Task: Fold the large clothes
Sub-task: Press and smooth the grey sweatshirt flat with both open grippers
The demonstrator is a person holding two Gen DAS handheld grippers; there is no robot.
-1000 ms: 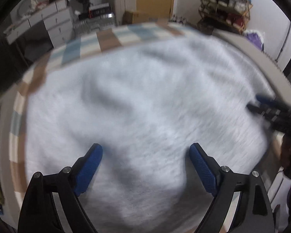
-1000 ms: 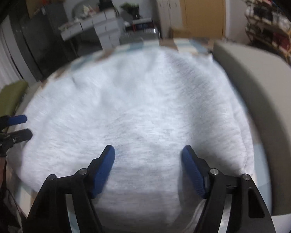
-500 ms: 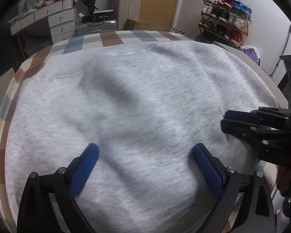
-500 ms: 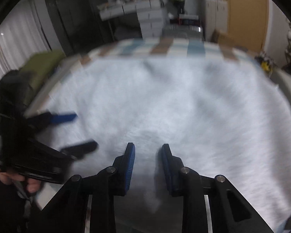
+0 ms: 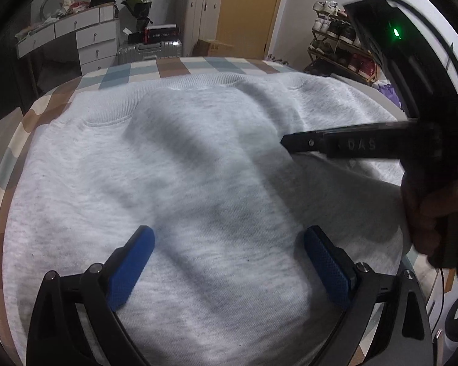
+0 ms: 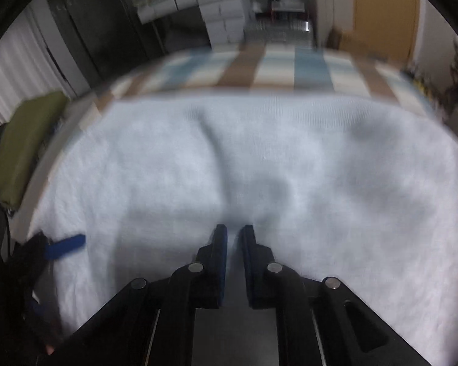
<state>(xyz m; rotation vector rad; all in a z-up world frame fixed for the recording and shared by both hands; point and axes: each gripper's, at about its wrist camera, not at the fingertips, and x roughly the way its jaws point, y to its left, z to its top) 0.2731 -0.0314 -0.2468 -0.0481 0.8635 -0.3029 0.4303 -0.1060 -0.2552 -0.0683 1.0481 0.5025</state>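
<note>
Grey sweatshirt [image 5: 198, 183] spread flat on the checked bed [image 5: 180, 65] for folding
Right gripper [image 6: 233, 238] is closing, nothing seen pinched; left gripper [image 5: 229, 262] is held wide open above the near hem

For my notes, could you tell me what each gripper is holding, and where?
Left gripper: nothing, jaws wide above the sweatshirt. Right gripper: jaws closing; whether cloth is pinched cannot be told.

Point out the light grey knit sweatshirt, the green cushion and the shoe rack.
Light grey knit sweatshirt [image 5: 174, 183]: left wrist view, middle of its body.
Green cushion [image 6: 24, 146]: right wrist view, its top face.
Shoe rack [image 5: 339, 48]: left wrist view, middle shelf.
</note>
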